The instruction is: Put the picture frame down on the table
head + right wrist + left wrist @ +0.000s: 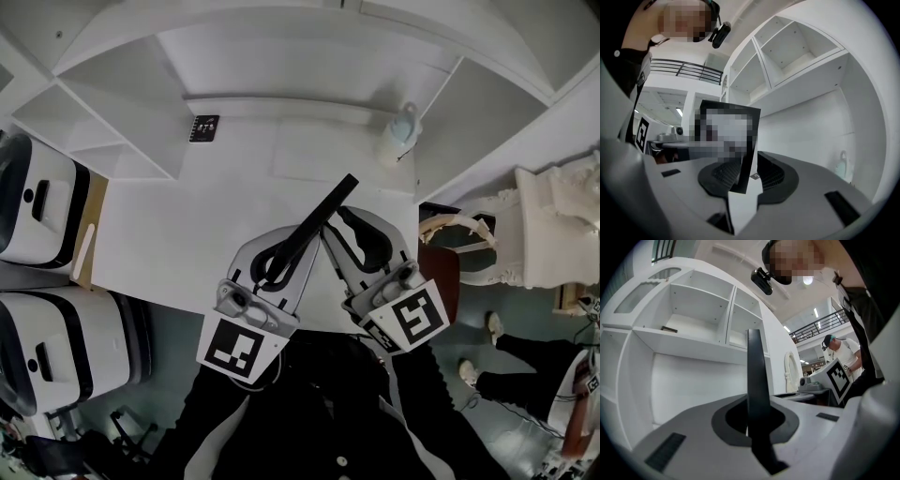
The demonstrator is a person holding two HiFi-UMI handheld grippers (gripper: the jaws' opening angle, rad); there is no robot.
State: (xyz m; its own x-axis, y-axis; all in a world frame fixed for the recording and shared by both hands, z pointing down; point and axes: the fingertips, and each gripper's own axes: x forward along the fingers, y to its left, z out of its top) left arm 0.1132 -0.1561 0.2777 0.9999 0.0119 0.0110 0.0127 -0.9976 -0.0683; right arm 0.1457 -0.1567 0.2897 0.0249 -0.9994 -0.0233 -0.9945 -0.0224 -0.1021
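The black picture frame [314,220] hangs over the white table [178,225], slanting up toward the back right. My left gripper [284,246] is shut on its lower end. In the left gripper view the picture frame [754,380] stands edge-on and upright between the closed jaws. My right gripper [349,225] sits just right of the frame, open. In the right gripper view the picture frame [726,140] shows its face, its lower corner in front of the left pad with a white gap to the right pad.
A pale bottle [401,131] stands at the table's back right. A small black marker card [203,127] lies at the back left. White shelves [112,112] enclose the table. White appliances [37,202] stand at the left, a chair [459,234] at the right.
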